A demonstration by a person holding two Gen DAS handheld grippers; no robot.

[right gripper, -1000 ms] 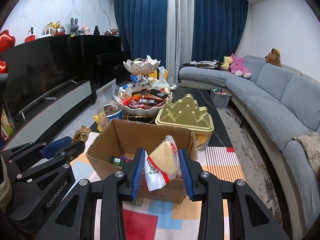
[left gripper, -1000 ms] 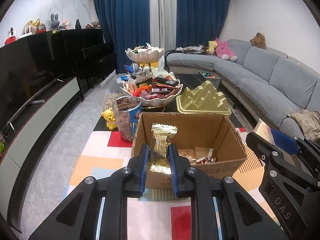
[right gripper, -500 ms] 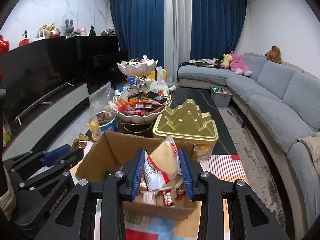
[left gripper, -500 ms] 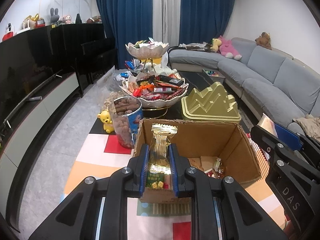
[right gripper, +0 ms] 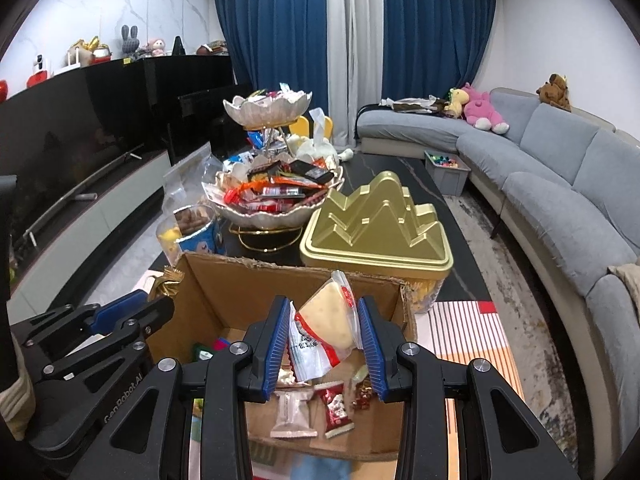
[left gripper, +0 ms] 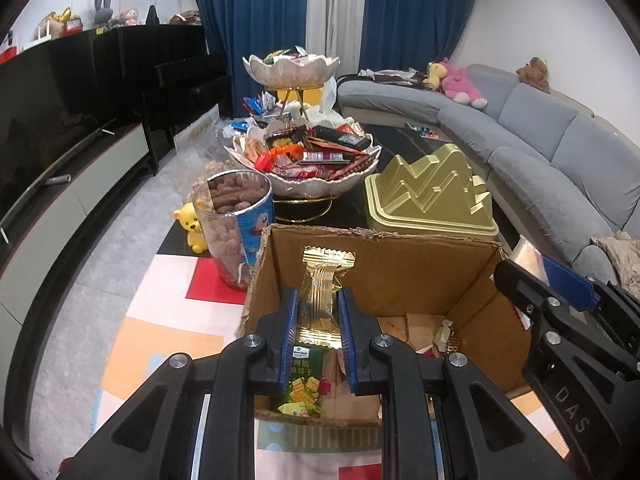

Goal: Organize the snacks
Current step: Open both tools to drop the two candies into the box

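The left gripper [left gripper: 318, 328] had its jaws clamped on a gold-wrapped snack packet [left gripper: 320, 296], which stood upright between the blue pads over the open cardboard box [left gripper: 360, 280]. The right gripper [right gripper: 324, 336] had its jaws clamped on a clear packet holding a pale wedge-shaped snack [right gripper: 328, 320], tilted and also poised above the box, near its right wall. Inside, on the box floor, lay several small wrapped snacks, among them a pinkish packet [right gripper: 294, 412] and a red one [right gripper: 338, 408] side by side, and a green packet [left gripper: 304, 384] by the near wall.

The box sat at the near end of the tabletop [right gripper: 400, 168], on a patterned cloth of coloured blocks [left gripper: 172, 280]. Just behind its left corner stood a clear tub of brown snacks [left gripper: 236, 220] with a small yellow bear figure [left gripper: 192, 224] beside it. Behind the box's right side sat a gold mountain-shaped tin [left gripper: 432, 200]. Farther along the tabletop rose a two-tier shell-shaped stand [left gripper: 308, 176], both bowls heaped with wrapped snacks.
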